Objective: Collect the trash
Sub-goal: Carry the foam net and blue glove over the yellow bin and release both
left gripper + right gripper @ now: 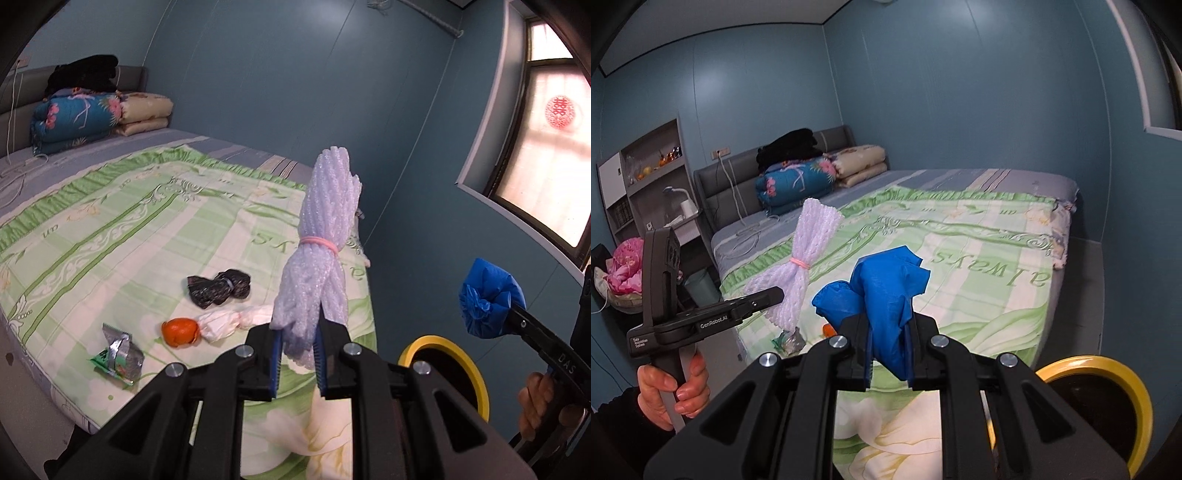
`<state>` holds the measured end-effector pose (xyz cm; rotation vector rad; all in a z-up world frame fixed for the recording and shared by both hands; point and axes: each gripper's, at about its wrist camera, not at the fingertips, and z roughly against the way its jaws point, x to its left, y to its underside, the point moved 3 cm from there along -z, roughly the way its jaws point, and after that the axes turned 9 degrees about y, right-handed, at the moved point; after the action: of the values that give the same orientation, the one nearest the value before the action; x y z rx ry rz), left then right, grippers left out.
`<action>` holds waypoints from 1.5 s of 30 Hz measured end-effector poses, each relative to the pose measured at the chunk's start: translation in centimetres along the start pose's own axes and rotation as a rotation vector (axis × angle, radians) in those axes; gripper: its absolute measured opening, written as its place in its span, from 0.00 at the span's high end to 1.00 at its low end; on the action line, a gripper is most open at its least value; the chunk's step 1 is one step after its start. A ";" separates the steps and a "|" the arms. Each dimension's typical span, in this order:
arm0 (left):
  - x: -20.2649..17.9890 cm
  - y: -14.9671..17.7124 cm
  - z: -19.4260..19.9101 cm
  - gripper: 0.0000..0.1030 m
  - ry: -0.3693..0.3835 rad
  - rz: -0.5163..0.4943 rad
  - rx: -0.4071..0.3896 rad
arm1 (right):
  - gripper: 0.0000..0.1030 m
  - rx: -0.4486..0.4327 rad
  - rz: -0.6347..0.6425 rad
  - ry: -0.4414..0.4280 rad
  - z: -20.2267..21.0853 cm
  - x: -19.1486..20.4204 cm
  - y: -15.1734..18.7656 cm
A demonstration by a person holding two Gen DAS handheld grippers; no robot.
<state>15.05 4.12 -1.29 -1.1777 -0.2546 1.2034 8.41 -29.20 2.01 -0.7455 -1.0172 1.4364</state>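
Observation:
My left gripper point(298, 354) is shut on a white foam net bundle point(321, 236) tied with a pink band, held upright above the bed; it also shows in the right wrist view point(801, 266). My right gripper point(889, 350) is shut on a crumpled blue plastic bag point(882, 291), seen from the left wrist view point(487, 299) above a yellow-rimmed bin point(476, 369). On the bed lie a black bag point(218, 288), a white bag point(229, 321), an orange peel point(179, 332) and a green and silver wrapper point(118, 354).
The bed point(979, 236) has a green floral sheet, with folded quilts point(798, 181) at the headboard. The bin point(1123, 387) stands at the bed's near corner by the blue wall. A shelf and desk point(650, 192) stand left of the bed. A window point(546, 147) is on the right wall.

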 end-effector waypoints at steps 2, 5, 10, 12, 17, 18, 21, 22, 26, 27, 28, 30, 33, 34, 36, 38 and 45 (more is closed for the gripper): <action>-1.5 -0.3 0.0 0.87 0.015 -0.022 -0.008 | 0.88 -0.017 -0.007 0.019 1.0 -0.7 -0.2; -3.5 -0.5 -0.2 0.87 0.037 -0.053 -0.012 | 0.88 -0.040 -0.026 0.057 2.5 -2.2 -0.6; -6.6 -0.6 -1.1 0.87 0.071 -0.096 -0.004 | 0.88 -0.061 -0.058 0.103 4.2 -4.2 -0.8; -7.7 -0.6 -1.5 0.87 0.083 -0.110 0.002 | 0.88 -0.071 -0.075 0.125 5.0 -5.3 -0.8; -10.0 -0.3 -2.8 0.87 0.112 -0.137 0.028 | 0.88 -0.091 -0.112 0.172 6.2 -7.9 -0.6; -10.3 -0.2 -3.1 0.87 0.117 -0.138 0.036 | 0.88 -0.093 -0.123 0.181 6.4 -8.6 -0.6; -11.4 0.6 -4.7 0.87 0.137 -0.139 0.073 | 0.88 -0.089 -0.142 0.211 6.4 -10.2 -0.2; -11.6 0.8 -5.0 0.87 0.144 -0.139 0.083 | 0.88 -0.086 -0.148 0.223 6.4 -10.5 0.0; -13.1 2.0 -7.3 0.87 0.171 -0.146 0.135 | 0.88 -0.027 -0.187 0.297 5.9 -12.4 0.8; -13.5 2.4 -8.0 0.87 0.178 -0.147 0.152 | 0.88 -0.027 -0.187 0.297 5.9 -12.4 0.8; -13.7 2.8 -8.4 0.87 0.182 -0.148 0.164 | 0.87 -0.013 -0.196 0.308 5.8 -12.5 1.0; -14.3 3.6 -9.7 0.87 0.190 -0.151 0.197 | 0.87 0.027 -0.216 0.329 5.1 -13.6 1.5; -15.1 4.8 -11.6 0.87 0.202 -0.151 0.248 | 0.87 0.083 -0.247 0.356 4.0 -15.4 2.5; -15.3 5.2 -12.1 0.87 0.206 -0.149 0.265 | 0.87 0.101 -0.260 0.361 3.7 -16.2 3.0; -15.8 6.0 -13.1 0.87 0.210 -0.148 0.295 | 0.87 0.123 -0.272 0.368 3.1 -17.2 3.6; -16.2 6.8 -14.1 0.87 0.222 -0.145 0.324 | 0.87 0.143 -0.285 0.375 2.4 -18.0 4.1; -18.0 9.6 -17.0 0.86 0.238 -0.166 0.418 | 0.86 0.178 -0.353 0.375 1.6 -21.8 7.2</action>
<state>13.99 -21.29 -9.15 -0.9012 0.0774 0.9052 6.79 -50.59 -6.19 -0.6375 -0.6792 1.0181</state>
